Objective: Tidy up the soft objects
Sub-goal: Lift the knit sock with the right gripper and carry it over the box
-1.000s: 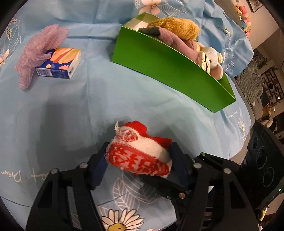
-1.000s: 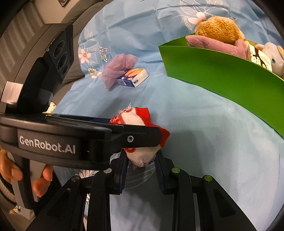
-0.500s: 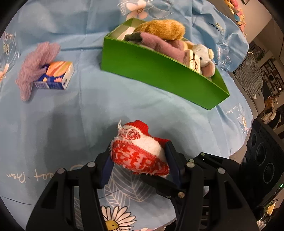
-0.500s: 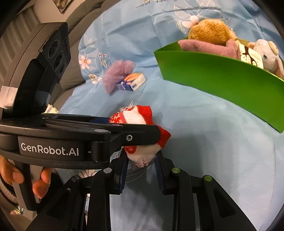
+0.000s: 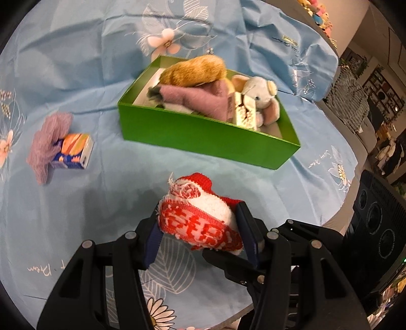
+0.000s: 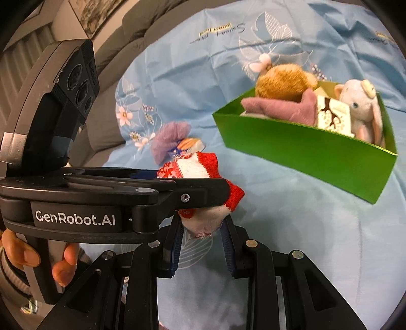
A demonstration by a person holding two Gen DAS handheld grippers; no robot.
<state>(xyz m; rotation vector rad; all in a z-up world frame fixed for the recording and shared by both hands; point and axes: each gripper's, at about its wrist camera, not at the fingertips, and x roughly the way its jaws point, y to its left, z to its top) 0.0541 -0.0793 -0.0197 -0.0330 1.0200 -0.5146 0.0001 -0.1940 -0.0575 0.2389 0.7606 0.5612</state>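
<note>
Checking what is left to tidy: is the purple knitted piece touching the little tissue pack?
Touching. In the left wrist view the purple knitted piece lies against and partly over the tissue pack's left end, no cloth showing between them.

Sofa: grey cushions (image 6: 132, 22) behind the table.
Wall: framed picture (image 6: 88, 12), pale.
Cloth: light blue, floral (image 5: 76, 63).
Shelving: dark, far right (image 5: 380, 86).

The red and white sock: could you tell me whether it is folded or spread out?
Folded. The red and white sock is bunched into a compact bundle, held above the blue cloth between both tongs.
</note>
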